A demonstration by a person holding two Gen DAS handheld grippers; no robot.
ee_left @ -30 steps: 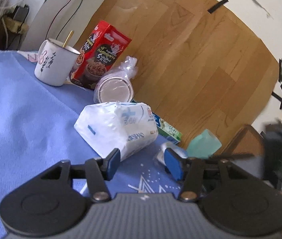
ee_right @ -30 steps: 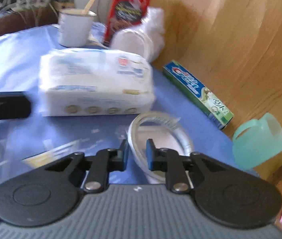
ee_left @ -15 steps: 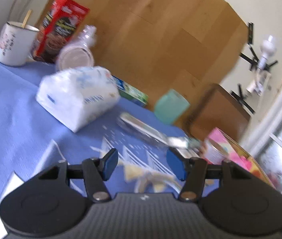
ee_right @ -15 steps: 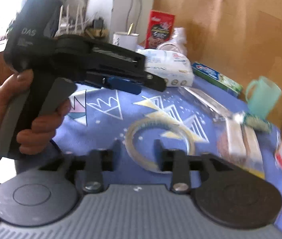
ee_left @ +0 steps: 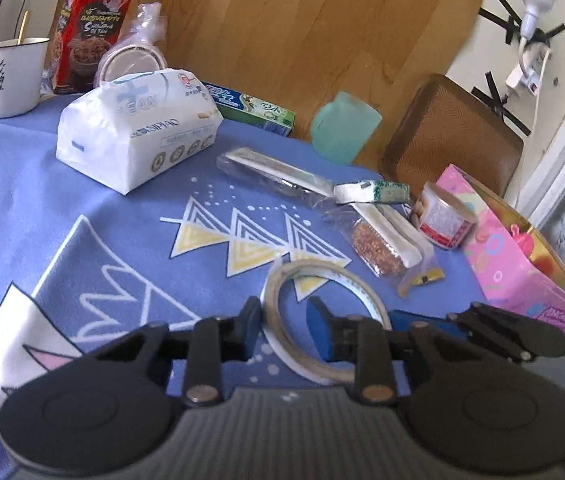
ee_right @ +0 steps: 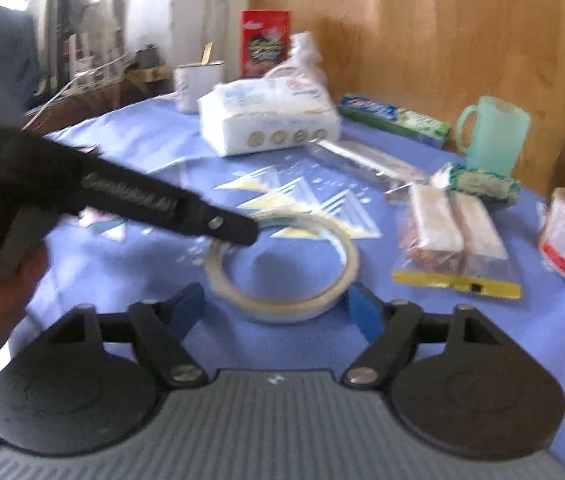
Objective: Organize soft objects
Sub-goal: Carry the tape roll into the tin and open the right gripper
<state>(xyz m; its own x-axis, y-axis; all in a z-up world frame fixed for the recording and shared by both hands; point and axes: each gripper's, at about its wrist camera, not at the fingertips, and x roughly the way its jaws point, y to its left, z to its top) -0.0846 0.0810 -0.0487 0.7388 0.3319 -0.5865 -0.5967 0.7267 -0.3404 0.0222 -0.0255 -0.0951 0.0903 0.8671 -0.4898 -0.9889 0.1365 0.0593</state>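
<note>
A tape roll (ee_left: 322, 320) lies flat on the blue patterned cloth (ee_left: 82, 216). My left gripper (ee_left: 284, 324) is open, its fingers straddling the roll's near left rim, one outside and one inside the ring. My right gripper (ee_right: 278, 310) is open wide and empty, its fingers on either side of the tape roll (ee_right: 282, 268). The left gripper's body (ee_right: 130, 196) reaches in from the left in the right wrist view. A white tissue pack (ee_left: 138, 120) sits at the back left. A clear bag of soft items (ee_left: 386, 236) lies right of the roll.
Along the back stand a white mug (ee_left: 10, 76), a red box (ee_left: 90, 28), a toothpaste box (ee_left: 250, 108) and a green cup (ee_left: 342, 128). A small tub (ee_left: 446, 220) and a pink box (ee_left: 522, 256) sit at the right, before a chair (ee_left: 450, 136).
The right gripper has opened and let go of the tape roll, which now lies on the cloth. The left gripper has swung round and come in over the roll's rim.
</note>
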